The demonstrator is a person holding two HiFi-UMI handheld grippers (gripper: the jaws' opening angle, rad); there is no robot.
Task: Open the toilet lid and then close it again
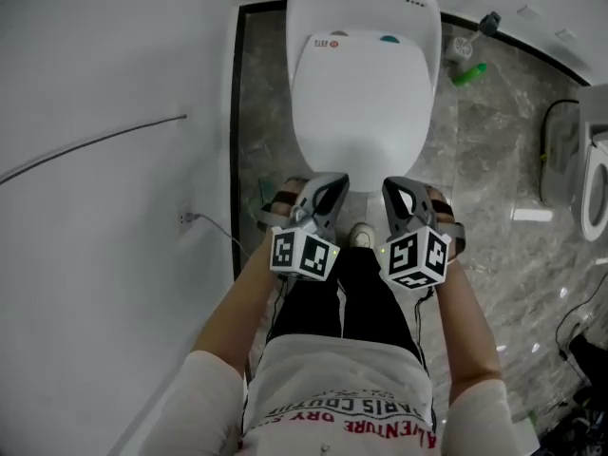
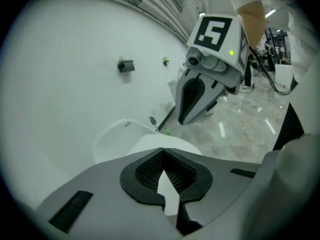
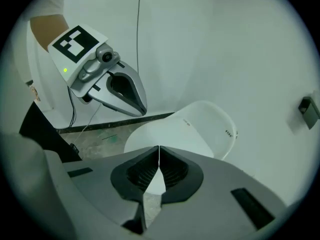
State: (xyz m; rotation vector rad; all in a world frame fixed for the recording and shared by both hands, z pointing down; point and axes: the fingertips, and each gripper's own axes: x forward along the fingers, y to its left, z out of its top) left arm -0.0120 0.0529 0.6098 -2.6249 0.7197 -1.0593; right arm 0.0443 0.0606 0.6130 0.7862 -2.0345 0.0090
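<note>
The white toilet [image 1: 366,8] stands at the top of the head view with its lid [image 1: 359,103] down flat. The lid [image 2: 150,145] also shows beyond the jaws in the left gripper view, and the lid [image 3: 172,134] in the right gripper view. My left gripper [image 1: 329,194] hovers in front of the lid's near edge, apart from it, jaws shut with nothing between them. My right gripper [image 1: 397,198] hangs beside it at the same height, also shut and empty. Each gripper sees the other: the right gripper [image 2: 192,106] and the left gripper [image 3: 127,91].
A white wall [image 1: 95,160] with a thin cable runs along the left, close to the toilet. A wall socket [image 1: 187,218] has a cord. A green bottle [image 1: 468,72] and a brush [image 1: 463,46] stand right of the toilet. Another white fixture [image 1: 596,183] sits at the right edge. My shoe [image 1: 361,236] is below the grippers.
</note>
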